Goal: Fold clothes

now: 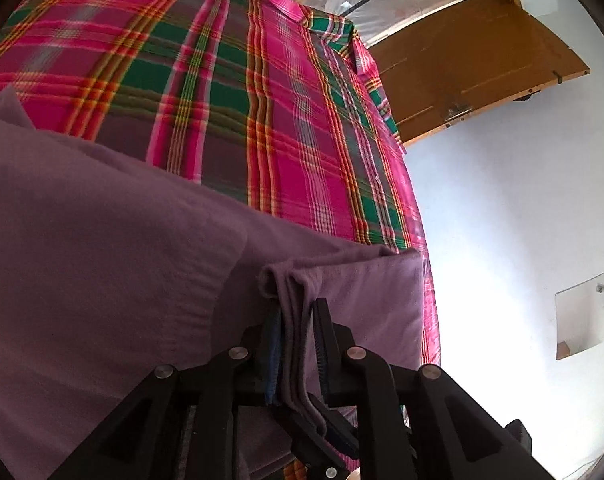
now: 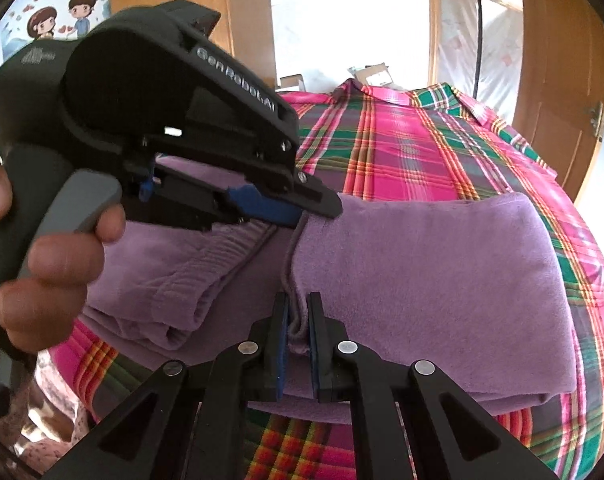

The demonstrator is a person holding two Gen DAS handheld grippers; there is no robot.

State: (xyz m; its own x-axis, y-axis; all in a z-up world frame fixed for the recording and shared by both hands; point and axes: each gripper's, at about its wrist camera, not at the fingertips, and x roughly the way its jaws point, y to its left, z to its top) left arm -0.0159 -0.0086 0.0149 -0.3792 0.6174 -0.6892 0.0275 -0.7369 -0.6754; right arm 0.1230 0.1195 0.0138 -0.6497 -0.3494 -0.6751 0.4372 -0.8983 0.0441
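The right gripper (image 2: 299, 320) is closed tight on the near edge of a purple fleece garment (image 2: 421, 272). The cloth is bunched between its 2 blue pads. The left gripper (image 2: 302, 210) is just beyond it and a little to the left, pinching the same edge farther along. In the left wrist view, the left gripper (image 1: 296, 328) has several layers of purple cloth squeezed between its fingers. A hand (image 2: 42, 264) holds the left gripper's gray handle.

So both grippers hold 1 edge, side by side, with the right one nearer. The folded part of the garment runs away to the right from both of them, and its long side goes left to right. A stretchy ribbed band (image 2: 206, 264) lies to the left, under the left gripper. It looks like the waist of pants, but I cannot be sure. I think the next move is to carry this edge across to the right to make another fold, and both grippers would need to move together to keep the edge straight.

The garment lies on a pink, green and orange plaid sheet (image 2: 421, 152). It looks like a bed. Behind it are a wooden door (image 2: 561, 92), white walls (image 1: 501, 200) and a cartoon wall sticker (image 2: 58, 16) of 2 children.
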